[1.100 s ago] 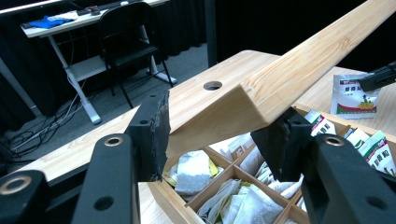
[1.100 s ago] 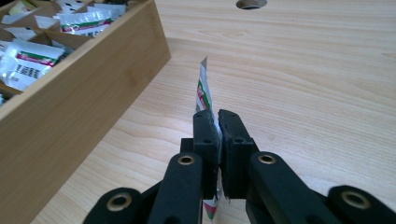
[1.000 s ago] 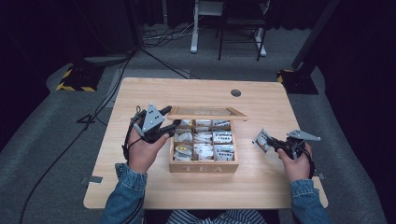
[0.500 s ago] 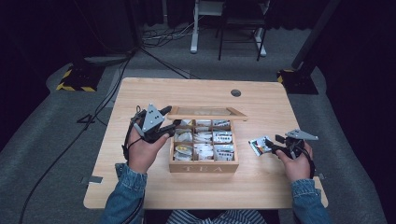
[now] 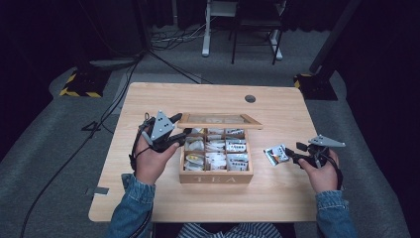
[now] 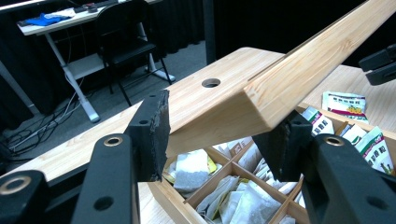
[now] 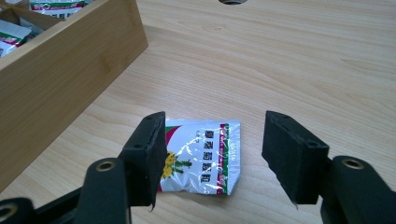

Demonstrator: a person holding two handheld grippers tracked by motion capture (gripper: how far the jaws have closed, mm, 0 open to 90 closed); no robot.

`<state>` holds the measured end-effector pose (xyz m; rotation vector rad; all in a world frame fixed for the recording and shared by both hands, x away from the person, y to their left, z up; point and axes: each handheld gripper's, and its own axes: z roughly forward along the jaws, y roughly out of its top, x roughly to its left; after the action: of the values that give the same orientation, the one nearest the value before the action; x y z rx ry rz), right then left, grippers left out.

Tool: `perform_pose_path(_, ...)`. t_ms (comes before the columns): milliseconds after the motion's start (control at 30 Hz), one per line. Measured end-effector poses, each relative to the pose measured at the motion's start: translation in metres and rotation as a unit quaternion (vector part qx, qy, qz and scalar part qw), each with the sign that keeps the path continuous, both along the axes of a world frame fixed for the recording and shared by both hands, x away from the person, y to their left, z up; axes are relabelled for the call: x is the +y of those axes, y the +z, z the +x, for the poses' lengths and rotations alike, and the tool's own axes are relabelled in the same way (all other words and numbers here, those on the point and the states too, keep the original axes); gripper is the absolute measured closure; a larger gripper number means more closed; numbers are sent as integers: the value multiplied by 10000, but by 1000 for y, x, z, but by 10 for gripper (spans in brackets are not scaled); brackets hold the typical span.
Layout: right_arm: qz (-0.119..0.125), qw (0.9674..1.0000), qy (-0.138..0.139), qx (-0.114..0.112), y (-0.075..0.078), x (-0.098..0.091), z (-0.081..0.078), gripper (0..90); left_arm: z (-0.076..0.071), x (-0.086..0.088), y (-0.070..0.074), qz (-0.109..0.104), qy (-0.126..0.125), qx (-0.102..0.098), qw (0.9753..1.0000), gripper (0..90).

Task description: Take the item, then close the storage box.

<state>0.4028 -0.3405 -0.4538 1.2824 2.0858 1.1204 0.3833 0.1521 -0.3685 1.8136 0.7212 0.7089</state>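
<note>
A: Start nearest, at the bottom of the high view. What's each hand doing?

B: Lower right, the right gripper point(image 5: 295, 152) has just been opening; its jaws stand apart with nothing pinched. The tea sachet point(image 7: 201, 156) lies flat on the table point(image 5: 277, 203) between them, its left edge partly behind the left pad and well clear of the right one.

A: And the other hand?

B: Left of centre, the left gripper point(image 5: 179, 133) is clamped on the corner of the lid point(image 6: 299, 79), holding it tilted up over the tea box point(image 5: 216, 177), whose compartments sit full of packets.

A: What could go wrong?

B: I'd judge the lid the main risk. The pads grip only a corner, so if they slip, the lid could drop shut over the compartments. Also, the sachet is so close to the right gripper's left pad that pulling back low might drag it across the wood.

A: Farther off?

B: The cable hole point(image 5: 250, 98) near the table's far edge, then a chair point(image 6: 126, 44) on the dark floor.
</note>
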Motion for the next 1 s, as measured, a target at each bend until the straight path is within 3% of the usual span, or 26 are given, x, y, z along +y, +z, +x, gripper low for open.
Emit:
perform_pose_path(133,-5,9999,121,36,5,-1,-6,393,1,0,0,-13,-3,-4,10000,481)
perform_pose_path(367,-422,9977,437,300,5,-1,-14,379,1,0,1,3,-19,18,10000,481)
perform_pose_path(733,-493,9965,333,596,-15,-15,-16,378,0,1,1,98,-90,110,9999,477)
perform_pose_path(1000,-476,9964,308,627,-15,-20,-18,375,-3,-1,0,278,-120,203,9993,475)
